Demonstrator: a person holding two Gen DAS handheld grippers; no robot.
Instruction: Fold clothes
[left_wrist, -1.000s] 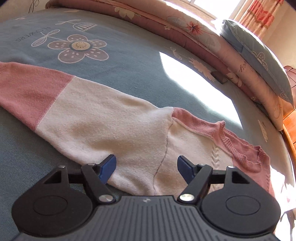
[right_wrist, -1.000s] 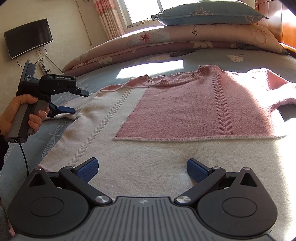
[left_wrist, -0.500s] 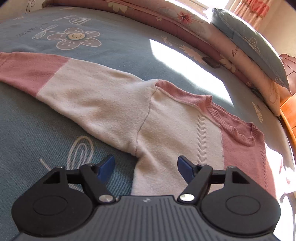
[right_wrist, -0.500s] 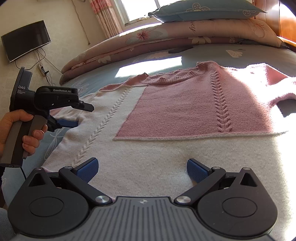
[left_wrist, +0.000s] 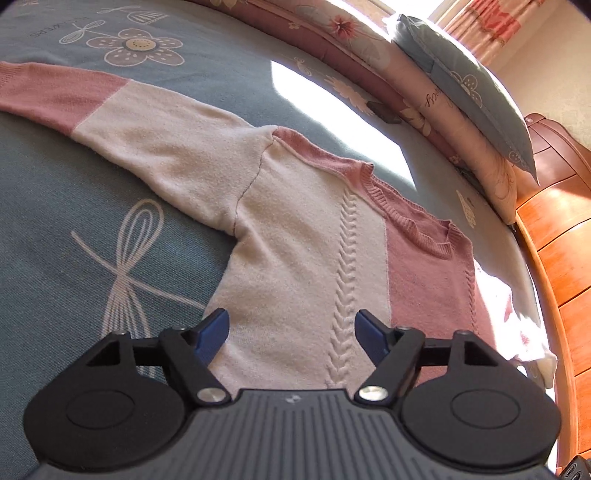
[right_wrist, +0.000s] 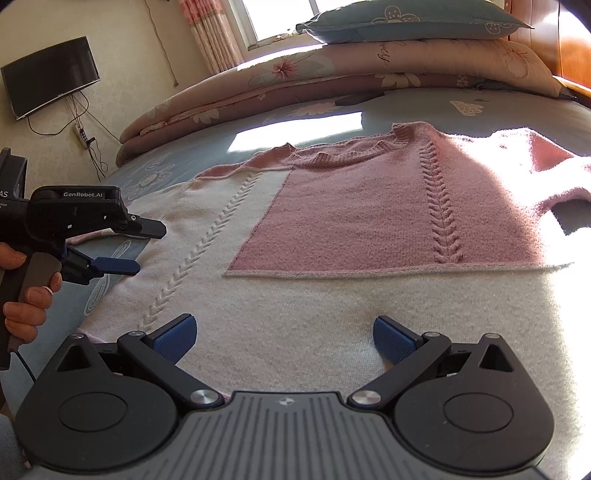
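Since the earlier frame, left gripper (left_wrist: 291, 334) has drawn back from the sleeve (left_wrist: 155, 125) toward the side seam of the sweater (right_wrist: 332, 229); jaws spread wide, nothing between them. Right gripper (right_wrist: 284, 338) unmoved, jaws apart and empty, hovering over the cream hem. Sweater lies flat, face up, on the blue bedspread (left_wrist: 55, 221), sleeve stretched out sideways. Risk: a grab at the body edge may catch only the top knit layer, so the fold drags and bunches. Soft bedspread could get pinched in too.
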